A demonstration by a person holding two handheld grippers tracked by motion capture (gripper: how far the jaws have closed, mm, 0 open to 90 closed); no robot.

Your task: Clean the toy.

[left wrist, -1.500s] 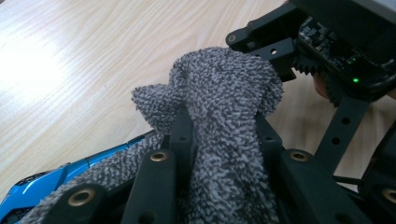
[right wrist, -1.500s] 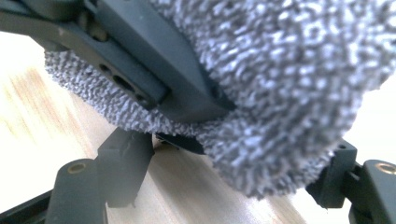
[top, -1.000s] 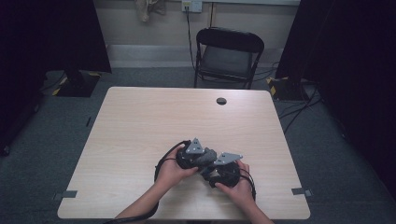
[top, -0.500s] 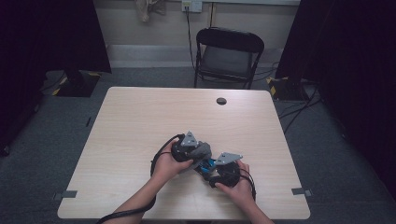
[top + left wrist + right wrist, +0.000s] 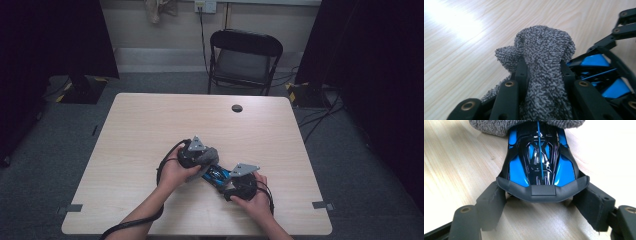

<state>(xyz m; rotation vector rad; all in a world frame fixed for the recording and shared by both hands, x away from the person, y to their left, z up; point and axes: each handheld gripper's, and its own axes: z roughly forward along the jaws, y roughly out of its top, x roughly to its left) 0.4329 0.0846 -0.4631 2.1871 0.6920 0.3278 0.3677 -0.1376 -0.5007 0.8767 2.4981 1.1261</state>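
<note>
On the wooden table [image 5: 150,130], near its front edge, lies a blue and black toy car [image 5: 218,174]. My right gripper [image 5: 226,179] is shut on its rear end; the pads [image 5: 491,201] press on both sides of the car [image 5: 539,157] by the black spoiler. My left gripper [image 5: 202,157] is shut on a grey terry cloth [image 5: 207,155]. In the left gripper view the cloth [image 5: 544,55] bulges up between the jaws, with the car [image 5: 596,61] just to its right. The cloth [image 5: 524,126] rests over the car's front end.
A dark round grommet [image 5: 237,108] sits near the table's far edge. A black folding chair [image 5: 245,60] stands behind the table. Cables trail from both grippers toward the person. Wide bare tabletop lies to the left and beyond the hands.
My left gripper has slid the cloth up and to the left along the car, so more of the blue body shows. The right gripper has kept still.
</note>
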